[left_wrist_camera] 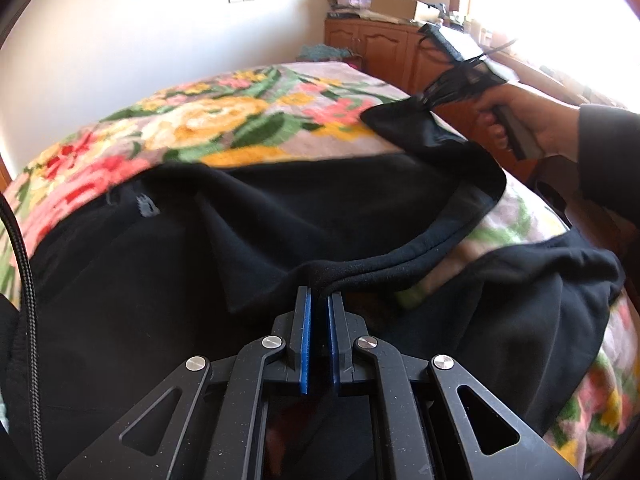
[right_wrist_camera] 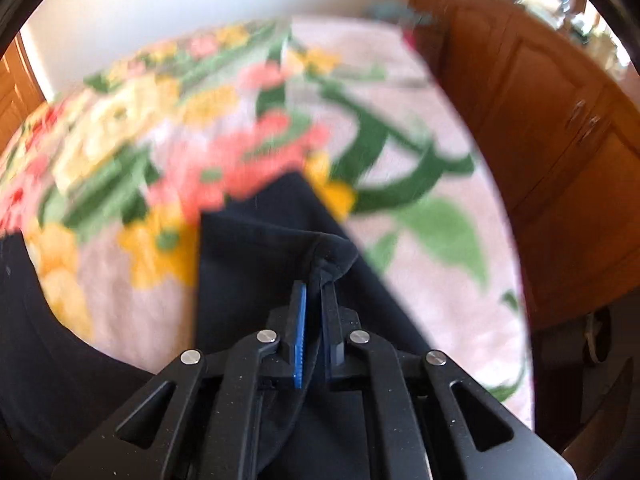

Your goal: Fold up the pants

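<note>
Black pants point(left_wrist_camera: 280, 220) lie across a bed covered by a floral blanket point(left_wrist_camera: 224, 116). My left gripper point(left_wrist_camera: 319, 294) is shut on a bunched edge of the pants, near their hem or waistband. My right gripper point(right_wrist_camera: 316, 284) is shut on another corner of the pants point(right_wrist_camera: 256, 248) and holds it lifted above the blanket point(right_wrist_camera: 420, 184). In the left wrist view the right gripper point(left_wrist_camera: 424, 98) shows at the upper right, in a hand, pinching a raised flap of the black cloth. The right wrist view is motion-blurred.
A wooden cabinet point(left_wrist_camera: 384, 48) stands beyond the bed's far right side, with papers and boxes on top; it also shows in the right wrist view point(right_wrist_camera: 560, 120). A white wall point(left_wrist_camera: 140, 40) lies behind the bed. A black cable point(left_wrist_camera: 24, 264) hangs at the left.
</note>
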{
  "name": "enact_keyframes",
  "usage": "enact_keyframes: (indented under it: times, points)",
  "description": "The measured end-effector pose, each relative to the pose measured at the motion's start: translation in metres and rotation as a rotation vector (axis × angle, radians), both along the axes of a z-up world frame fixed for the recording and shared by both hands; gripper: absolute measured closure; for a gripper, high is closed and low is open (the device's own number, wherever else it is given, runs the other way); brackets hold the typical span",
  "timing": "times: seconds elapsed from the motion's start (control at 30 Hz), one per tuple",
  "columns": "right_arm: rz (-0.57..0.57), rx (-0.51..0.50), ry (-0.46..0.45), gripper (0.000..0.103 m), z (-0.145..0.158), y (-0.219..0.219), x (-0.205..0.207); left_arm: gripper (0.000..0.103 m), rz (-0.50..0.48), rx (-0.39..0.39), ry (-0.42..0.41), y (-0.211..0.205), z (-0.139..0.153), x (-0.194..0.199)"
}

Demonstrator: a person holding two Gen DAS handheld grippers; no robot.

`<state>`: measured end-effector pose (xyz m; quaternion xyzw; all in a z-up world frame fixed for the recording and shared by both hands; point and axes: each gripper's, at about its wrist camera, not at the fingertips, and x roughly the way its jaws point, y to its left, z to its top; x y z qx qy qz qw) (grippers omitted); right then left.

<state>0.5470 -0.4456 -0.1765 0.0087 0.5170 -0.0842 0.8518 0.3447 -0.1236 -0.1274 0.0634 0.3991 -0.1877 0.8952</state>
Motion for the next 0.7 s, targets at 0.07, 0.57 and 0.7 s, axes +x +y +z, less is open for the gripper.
enact_keyframes:
  times: [0.07,0.57,0.7]
  points:
    - [-0.009,-0.044,-0.050,0.096,0.031,-0.001,0.004,0.096,0.015,0.001,-0.022,0.000,0.012,0.005]
    - [-0.091,-0.358,-0.455,0.097,0.313,-0.029,0.016,0.096,0.261,-0.040,-0.247,0.044,0.152,0.043]
    - [-0.175,-0.332,-0.430,0.097,0.303,-0.081,-0.022,0.096,0.231,-0.042,-0.218,0.027,0.139,0.024]
